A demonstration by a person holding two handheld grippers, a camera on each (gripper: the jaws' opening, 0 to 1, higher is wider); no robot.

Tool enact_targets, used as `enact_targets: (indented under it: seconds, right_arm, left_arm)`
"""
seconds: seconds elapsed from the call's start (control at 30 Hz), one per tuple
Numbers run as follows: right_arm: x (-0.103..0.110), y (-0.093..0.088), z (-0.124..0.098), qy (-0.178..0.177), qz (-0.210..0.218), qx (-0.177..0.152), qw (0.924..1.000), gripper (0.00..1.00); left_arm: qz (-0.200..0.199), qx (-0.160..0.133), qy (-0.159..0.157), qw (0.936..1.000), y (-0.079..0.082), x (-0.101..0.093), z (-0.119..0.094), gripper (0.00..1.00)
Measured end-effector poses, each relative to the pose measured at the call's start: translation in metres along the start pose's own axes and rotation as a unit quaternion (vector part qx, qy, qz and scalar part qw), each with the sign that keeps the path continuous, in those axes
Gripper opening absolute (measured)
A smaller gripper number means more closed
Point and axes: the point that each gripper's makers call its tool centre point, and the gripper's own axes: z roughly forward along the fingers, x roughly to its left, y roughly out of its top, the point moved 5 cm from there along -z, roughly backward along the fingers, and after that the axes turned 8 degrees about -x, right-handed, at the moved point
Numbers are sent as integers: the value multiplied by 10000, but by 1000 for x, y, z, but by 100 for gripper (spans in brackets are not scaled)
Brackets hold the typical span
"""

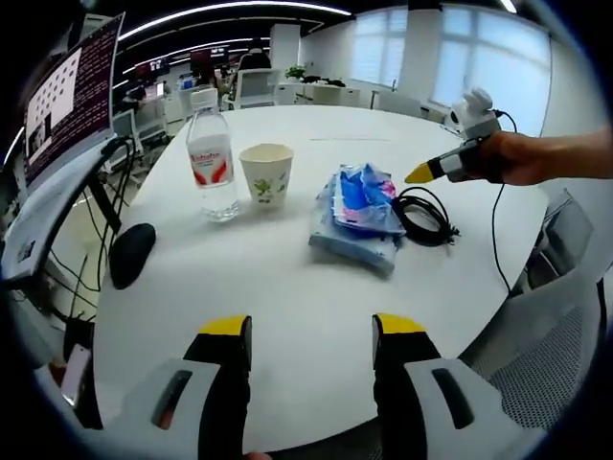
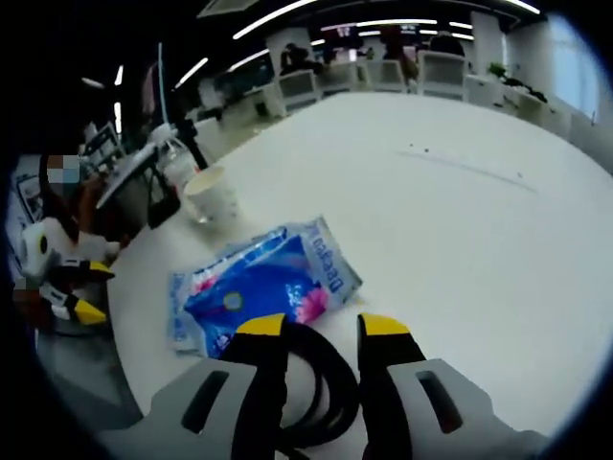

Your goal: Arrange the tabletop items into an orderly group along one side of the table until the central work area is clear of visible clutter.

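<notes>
Standing water bottle (image 1: 211, 158), paper cup (image 1: 266, 173) beside

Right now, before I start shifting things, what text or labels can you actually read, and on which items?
Water bottle: red and white label, wording too blurred to read.
Blue packet: white lettering along one edge, too blurred to quote.
Paper cup: a green plant motif, no words.
Monitor: rows of text, too small to read.
No other writing shows.

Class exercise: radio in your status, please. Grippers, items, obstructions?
Left gripper open, empty. Right gripper open over black cable. Blue packet, cup, bottle still mid-table.
</notes>
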Motion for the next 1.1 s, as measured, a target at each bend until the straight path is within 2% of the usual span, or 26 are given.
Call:
enact_targets:
  seconds: [0.2,0.43,0.5,0.73,0.87,0.97,1.1]
  right_arm:
    - [-3,-2,-1,68,-11,-1,10000,26]
    - [-7,-4,3,145,9,-3,9999,25]
    - [-8,-2,5,178,-9,6,9998,25]
    - [-5,10,17,360,-200,18,9992,23]
    - [-4,15,25,423,-288,57,9987,23]
    - [-3,19,31,492,-346,70,9982,22]
    - [-1,22,38,565,-408,122,9975,22]
  left_arm:
    - [-2,-61,-72,10000,12,-11,12,50]
    - [181,-20,-359,9992,27,-23,25,49]
    - [68,15,-529,9986,32,-27,32,49]
    - [-546,-16,-577,9968,56,-39,57,44]
    - [-750,54,-512,9959,59,-46,71,43]
    - [-1252,151,-406,9912,57,-52,78,43]
    - [-1391,165,-307,9897,58,-55,89,42]
